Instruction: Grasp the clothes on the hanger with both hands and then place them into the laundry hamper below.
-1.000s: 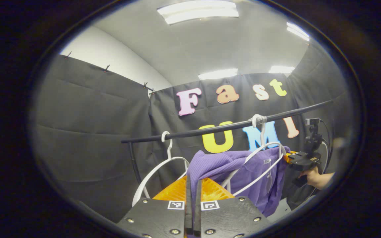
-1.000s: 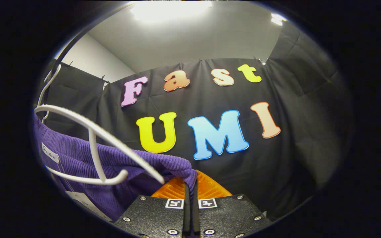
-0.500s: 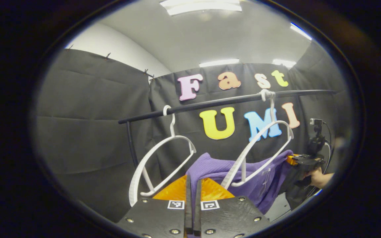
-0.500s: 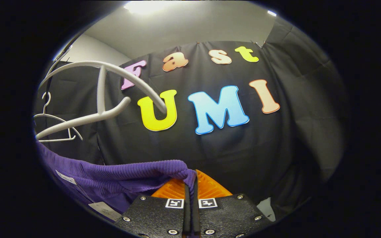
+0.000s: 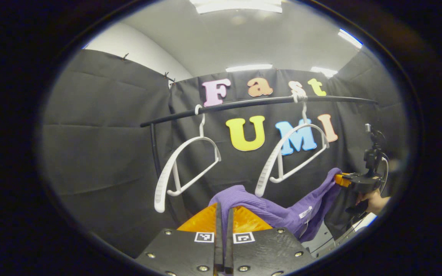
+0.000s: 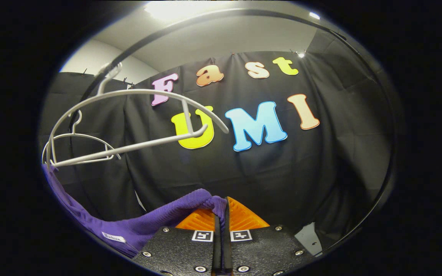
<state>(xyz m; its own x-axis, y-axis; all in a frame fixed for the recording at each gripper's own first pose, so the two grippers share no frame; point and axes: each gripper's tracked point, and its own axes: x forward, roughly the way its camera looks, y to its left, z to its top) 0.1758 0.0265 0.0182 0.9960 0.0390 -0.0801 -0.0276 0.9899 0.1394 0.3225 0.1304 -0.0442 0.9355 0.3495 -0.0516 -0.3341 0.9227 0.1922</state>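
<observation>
Purple garment (image 5: 282, 214) sags between both clamped tongs, its lower part cut off.

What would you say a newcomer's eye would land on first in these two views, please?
Most likely the purple garment, slung low between the two tools and clear of the hangers: the left tool is shut on one end at the bottom of the left gripper view, the right tool on the other end at the far right. Above it, two bare white hangers dangle from the black rail.
</observation>
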